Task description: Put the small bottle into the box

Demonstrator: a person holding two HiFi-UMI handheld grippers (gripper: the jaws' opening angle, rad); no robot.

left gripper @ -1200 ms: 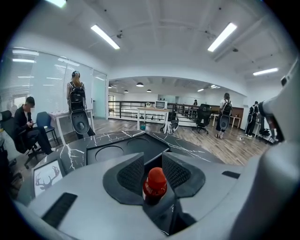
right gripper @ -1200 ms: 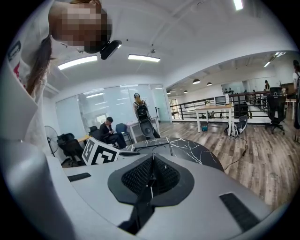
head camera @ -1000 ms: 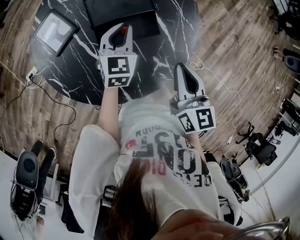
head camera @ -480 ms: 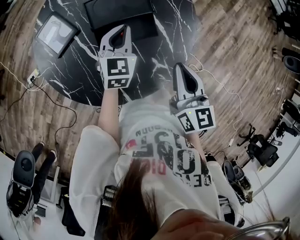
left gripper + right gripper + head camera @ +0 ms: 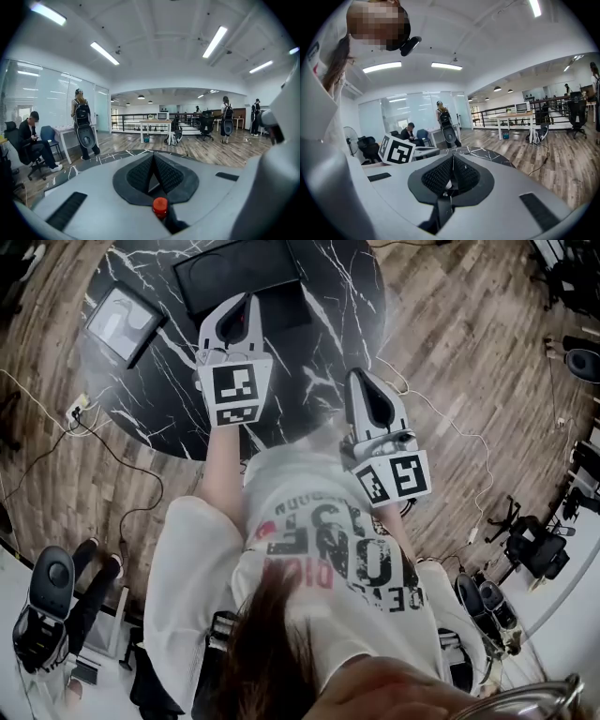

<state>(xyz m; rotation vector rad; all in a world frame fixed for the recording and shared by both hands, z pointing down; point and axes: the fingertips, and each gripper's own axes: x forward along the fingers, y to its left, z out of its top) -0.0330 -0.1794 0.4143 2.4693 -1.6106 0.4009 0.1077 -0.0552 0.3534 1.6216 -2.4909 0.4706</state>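
Observation:
Over the black marble table [image 5: 169,399], my left gripper [image 5: 247,298] points toward the black box [image 5: 216,273] from its near edge. The jaws are shut, pad tips meeting [image 5: 153,156]. A small bottle with a red cap [image 5: 160,205] and dark body sits between them at their root. From above it shows as a red streak [image 5: 246,320]. My right gripper [image 5: 362,373] is held off the table's right edge, above the wooden floor. Its jaws are shut with nothing between them [image 5: 452,157].
A second open box with a pale inside [image 5: 122,317] lies on the table's left part. Cables [image 5: 441,413] trail over the wooden floor around the table. Office chairs [image 5: 52,596] and seated or standing people [image 5: 82,122] are farther off in the room.
The head view has shifted, so table and boxes sit lower in frame. The left gripper still hovers by the black box with the red cap in it. The right gripper has barely moved.

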